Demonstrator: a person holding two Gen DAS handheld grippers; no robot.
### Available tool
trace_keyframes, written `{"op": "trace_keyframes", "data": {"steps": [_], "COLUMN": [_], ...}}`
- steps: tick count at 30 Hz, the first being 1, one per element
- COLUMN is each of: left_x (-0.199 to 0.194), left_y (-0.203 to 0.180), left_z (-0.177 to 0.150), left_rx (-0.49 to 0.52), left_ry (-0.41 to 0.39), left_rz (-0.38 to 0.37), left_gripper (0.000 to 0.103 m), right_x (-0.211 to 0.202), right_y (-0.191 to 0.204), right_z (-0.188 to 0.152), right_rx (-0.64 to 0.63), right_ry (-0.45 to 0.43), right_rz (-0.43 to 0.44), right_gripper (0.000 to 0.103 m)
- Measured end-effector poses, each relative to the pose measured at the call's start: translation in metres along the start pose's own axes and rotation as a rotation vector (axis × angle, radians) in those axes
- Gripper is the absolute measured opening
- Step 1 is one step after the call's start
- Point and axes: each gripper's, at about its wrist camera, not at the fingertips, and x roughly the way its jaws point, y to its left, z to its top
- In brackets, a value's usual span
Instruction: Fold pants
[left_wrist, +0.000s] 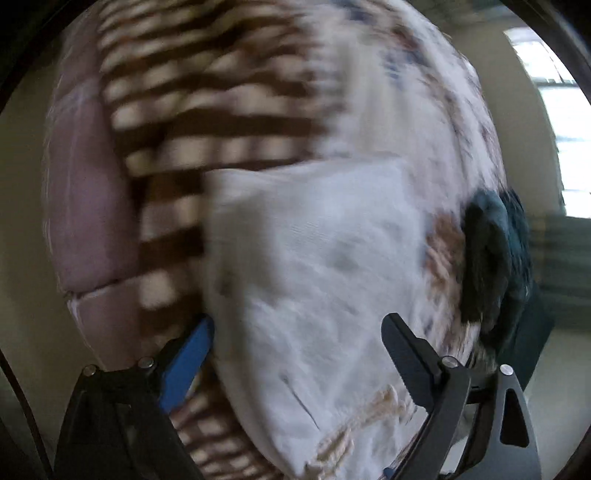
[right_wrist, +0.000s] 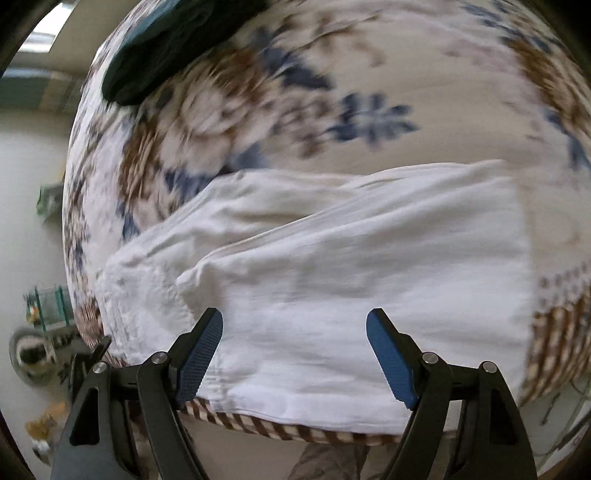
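The white pants (right_wrist: 332, 295) lie partly folded on the floral bed (right_wrist: 369, 74), with both the left gripper (left_wrist: 295, 354) and right gripper (right_wrist: 295, 350) wide open and empty at 6 o'clock, so further folds likely remain.

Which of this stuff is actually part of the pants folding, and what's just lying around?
Part of the job: white pants, left gripper, right gripper, both open.

Just lying about: dark green cloth, pink pillow, flowered bedspread underneath.
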Motion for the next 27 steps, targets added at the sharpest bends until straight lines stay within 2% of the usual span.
{"op": "trace_keyframes", "data": {"steps": [3, 5, 7, 10, 13, 15, 16, 20, 23, 26, 27], "left_x": [0.005, 0.003, -0.002, 0.005, 0.022, 0.019, 0.016, -0.019, -0.042, -0.058, -0.064], "left_y": [0.009, 0.0, -0.011, -0.006, 0.004, 0.001, -0.004, -0.033, -0.062, -0.095, -0.107], "left_z": [0.011, 0.016, 0.021, 0.032, 0.044, 0.043, 0.039, 0.018, -0.007, -0.034, -0.044], "left_rx": [-0.005, 0.052, 0.119, 0.115, 0.084, 0.117, 0.143, 0.288, 0.417, 0.56, 0.606], "left_ry": [-0.008, -0.043, -0.084, -0.098, -0.056, -0.072, -0.081, -0.131, -0.14, -0.169, -0.179], "left_rz": [-0.011, -0.009, 0.007, 0.0, -0.025, -0.037, -0.041, -0.058, -0.046, -0.005, 0.004], "left_gripper": [0.084, 0.062, 0.051, 0.048, 0.048, 0.038, 0.03, 0.017, 0.016, 0.016, 0.016], "right_x": [0.017, 0.024, 0.026, 0.028, 0.032, 0.034, 0.034, 0.025, 0.013, -0.006, -0.012], "right_y": [0.013, 0.014, 0.013, 0.008, 0.001, -0.003, -0.005, -0.011, -0.013, -0.008, -0.007], "right_z": [0.0, 0.0, 0.001, 0.003, 0.004, 0.004, 0.003, 0.0, -0.002, -0.007, -0.008], "right_rx": [-0.05, -0.06, -0.058, -0.049, -0.031, -0.02, -0.021, -0.041, -0.069, -0.157, -0.181], "right_ry": [0.029, 0.044, 0.058, 0.066, 0.076, 0.081, 0.084, 0.072, 0.042, -0.026, -0.043], "right_rz": [-0.03, -0.033, -0.048, -0.051, -0.031, -0.031, -0.031, -0.047, -0.107, -0.304, -0.342], "right_gripper": [0.083, 0.083, 0.083, 0.083, 0.083, 0.083, 0.083, 0.083, 0.082, 0.082, 0.082]}}
